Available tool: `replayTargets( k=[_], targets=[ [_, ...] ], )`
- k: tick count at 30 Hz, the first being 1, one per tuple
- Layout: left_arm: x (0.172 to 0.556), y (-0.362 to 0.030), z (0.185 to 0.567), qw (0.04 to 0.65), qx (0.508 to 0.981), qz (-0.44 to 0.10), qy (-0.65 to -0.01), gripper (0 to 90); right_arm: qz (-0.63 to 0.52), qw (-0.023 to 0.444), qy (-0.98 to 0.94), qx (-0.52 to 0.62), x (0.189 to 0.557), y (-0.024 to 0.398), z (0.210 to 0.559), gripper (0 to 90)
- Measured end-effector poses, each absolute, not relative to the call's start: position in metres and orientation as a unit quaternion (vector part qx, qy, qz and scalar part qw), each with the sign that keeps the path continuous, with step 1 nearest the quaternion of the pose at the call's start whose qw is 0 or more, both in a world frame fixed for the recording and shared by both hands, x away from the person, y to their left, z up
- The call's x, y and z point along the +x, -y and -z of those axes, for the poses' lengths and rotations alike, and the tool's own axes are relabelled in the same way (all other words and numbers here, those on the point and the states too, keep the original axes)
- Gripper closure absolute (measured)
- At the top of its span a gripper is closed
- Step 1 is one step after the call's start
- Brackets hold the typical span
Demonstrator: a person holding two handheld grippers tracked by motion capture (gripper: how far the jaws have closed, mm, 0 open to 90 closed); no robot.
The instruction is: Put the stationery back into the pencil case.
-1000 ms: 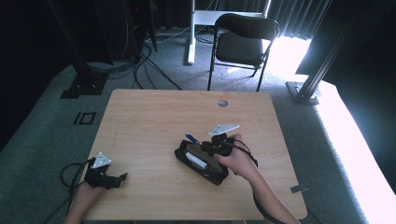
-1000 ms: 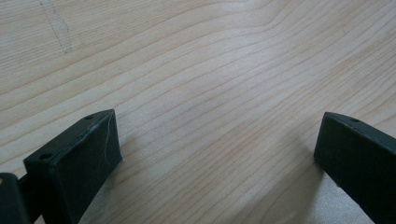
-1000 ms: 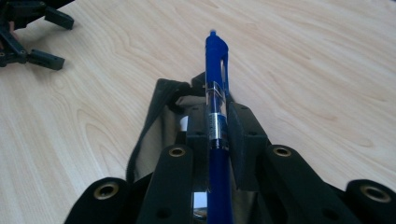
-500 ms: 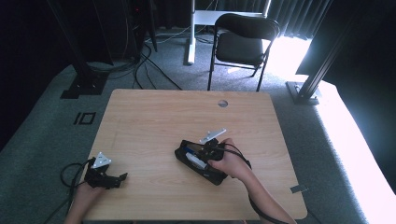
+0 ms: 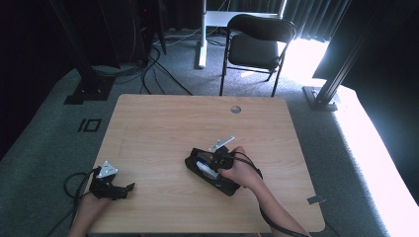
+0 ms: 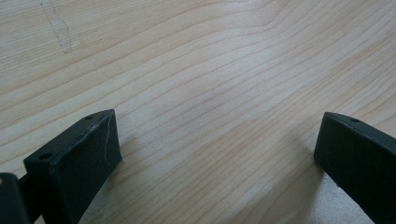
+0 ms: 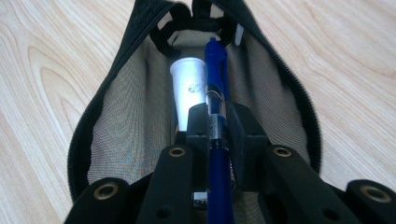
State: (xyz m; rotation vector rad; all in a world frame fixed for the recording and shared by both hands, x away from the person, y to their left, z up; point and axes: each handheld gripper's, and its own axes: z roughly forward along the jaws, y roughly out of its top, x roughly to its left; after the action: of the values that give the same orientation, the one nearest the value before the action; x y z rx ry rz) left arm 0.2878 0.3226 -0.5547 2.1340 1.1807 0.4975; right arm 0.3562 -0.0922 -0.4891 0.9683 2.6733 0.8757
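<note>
right gripper [image 7: 217, 123] jaws clench a blue pen [image 7: 215, 88], tip hidden in the pouch [image 7: 116, 121]; left gripper [image 6: 219, 149] jaws released.

Light wood counter [image 5: 168, 128] on grey carpet, with a black pouch lying on it.

The counter has pale grain and a small round hole [image 5: 235, 109] near its far edge. An open black zip pouch [image 5: 210, 170] lies right of centre toward the near side. The left hand-held gripper [image 5: 129, 187] rests on the near left corner.
</note>
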Motion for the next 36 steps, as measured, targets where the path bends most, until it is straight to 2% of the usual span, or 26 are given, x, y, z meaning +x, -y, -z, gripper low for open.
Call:
replayTargets(
  k=[5,9,11,24,31,36],
  targets=[
    [0.288,-0.323,0.555,0.320,0.812,-0.189,-0.449,0.7,-0.282,0.085,-0.900,0.321,0.357,0.088,0.495,78.5],
    [0.288,-0.323,0.555,0.320,0.812,-0.189,-0.449,0.7,-0.281,0.080,-0.901,0.321,0.358,0.089,0.494,72.2],
    [0.288,-0.323,0.555,0.320,0.812,-0.189,-0.449,0.7,-0.281,0.081,-0.901,0.319,0.358,0.089,0.494,72.1],
    [0.288,-0.323,0.555,0.320,0.813,-0.190,-0.449,0.7,-0.362,0.075,-0.876,0.310,0.348,0.101,0.464,61.5],
    [0.288,-0.323,0.555,0.320,0.812,-0.190,-0.449,0.7,-0.397,0.094,-0.847,0.341,0.352,0.118,0.453,52.2],
    [0.288,-0.323,0.555,0.320,0.812,-0.190,-0.449,0.7,-0.410,0.105,-0.832,0.360,0.356,0.132,0.452,49.0]
  ],
)
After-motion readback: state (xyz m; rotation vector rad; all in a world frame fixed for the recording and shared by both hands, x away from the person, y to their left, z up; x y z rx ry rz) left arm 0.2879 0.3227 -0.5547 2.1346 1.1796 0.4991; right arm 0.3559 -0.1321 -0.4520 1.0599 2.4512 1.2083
